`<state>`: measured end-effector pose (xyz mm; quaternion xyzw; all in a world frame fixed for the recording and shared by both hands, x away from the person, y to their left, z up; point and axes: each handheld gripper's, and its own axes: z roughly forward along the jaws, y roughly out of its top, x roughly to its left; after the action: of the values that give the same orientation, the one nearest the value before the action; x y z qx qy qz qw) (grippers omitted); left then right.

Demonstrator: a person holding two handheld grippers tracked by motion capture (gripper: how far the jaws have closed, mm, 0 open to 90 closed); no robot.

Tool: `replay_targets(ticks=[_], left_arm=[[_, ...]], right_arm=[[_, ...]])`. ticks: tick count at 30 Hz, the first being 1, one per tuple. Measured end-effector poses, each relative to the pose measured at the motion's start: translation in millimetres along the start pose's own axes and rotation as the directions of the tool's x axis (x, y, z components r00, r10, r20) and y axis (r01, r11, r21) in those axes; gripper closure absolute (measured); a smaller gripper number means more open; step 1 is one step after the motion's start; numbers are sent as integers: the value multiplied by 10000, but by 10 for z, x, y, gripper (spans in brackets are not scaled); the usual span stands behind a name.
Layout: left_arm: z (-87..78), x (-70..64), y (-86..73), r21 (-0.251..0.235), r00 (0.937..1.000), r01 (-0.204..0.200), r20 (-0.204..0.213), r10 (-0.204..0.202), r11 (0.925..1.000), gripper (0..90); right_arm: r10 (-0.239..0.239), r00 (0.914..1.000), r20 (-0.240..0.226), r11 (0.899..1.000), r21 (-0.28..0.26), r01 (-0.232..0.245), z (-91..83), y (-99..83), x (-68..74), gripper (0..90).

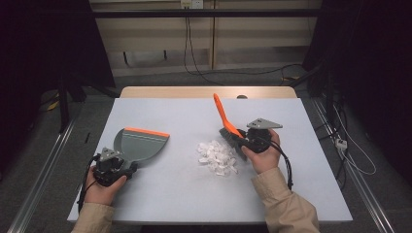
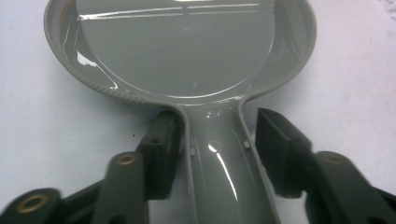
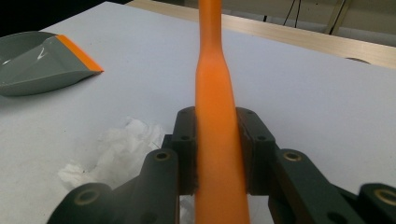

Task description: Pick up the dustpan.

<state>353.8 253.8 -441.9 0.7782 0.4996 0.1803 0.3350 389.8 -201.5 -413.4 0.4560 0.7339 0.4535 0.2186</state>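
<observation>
One dustpan (image 1: pixel 141 144) | one brush (image 1: pixel 228 124), right fingers (image 3: pixel 187 140) clamped | left fingers (image 2: pixel 161 154) seemingly released | one paper heap (image 1: pixel 217 158)

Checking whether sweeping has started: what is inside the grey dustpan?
The dustpan bowl looks bare and glossy, with reflections and no scraps in it. The white paper scraps lie on the table, apart from it. Its orange lip edge lies beyond the left gripper view.

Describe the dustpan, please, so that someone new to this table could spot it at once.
Start from the pale grey table and look to its left half, just ahead of the left gripper, whose jaws flank its handle. The dustpan lies flat there, left of the white paper scraps. It alone is grey with an orange strip along its far edge.
</observation>
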Motion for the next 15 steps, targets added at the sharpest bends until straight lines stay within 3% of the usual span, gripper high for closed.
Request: replay_targets(ticks=[4, 11, 15], left_arm=[[9, 24, 4, 39, 10000, -37, -92, 38, 10000, 617], [-39, 62, 17, 48, 9999, -133, 72, 133, 9999, 625], [-116, 47, 45, -199, 9993, -278, 231, 283, 9994, 625]], right_arm=[[-7, 10000, 28, 10000, -11, 7, 0, -2, 0, 718], [-87, 9999, 50, 10000, 24, 87, 11, -12, 5, 718], [-98, 9999, 102, 9999, -31, 98, 11, -15, -7, 718]])
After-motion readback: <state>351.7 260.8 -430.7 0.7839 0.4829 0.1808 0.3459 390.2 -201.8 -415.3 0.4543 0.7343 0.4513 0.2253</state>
